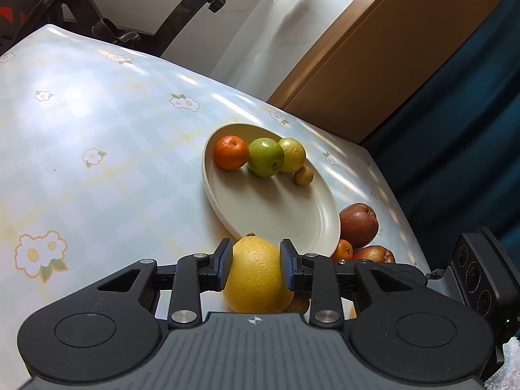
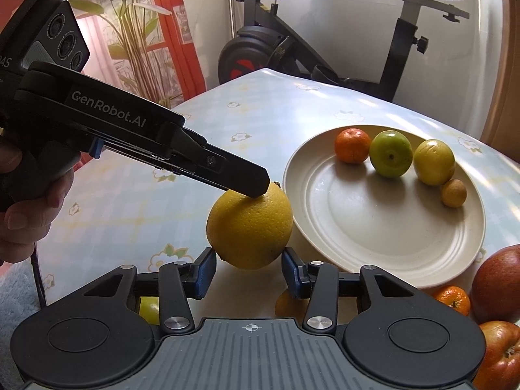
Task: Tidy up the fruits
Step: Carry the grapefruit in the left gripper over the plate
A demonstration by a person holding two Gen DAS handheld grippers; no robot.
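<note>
My left gripper is shut on a large yellow citrus and holds it just off the near rim of a cream plate. On the plate lie a tangerine, a green apple, a yellow-green fruit and a small brown fruit. In the right wrist view the left gripper grips the citrus, lifted above the table. My right gripper is open and empty, just in front of and below the citrus, left of the plate.
Red apples and a small tangerine lie on the table beside the plate. More fruit sits under my right gripper: an orange one and a yellow-green one. An exercise bike stands behind the floral tablecloth.
</note>
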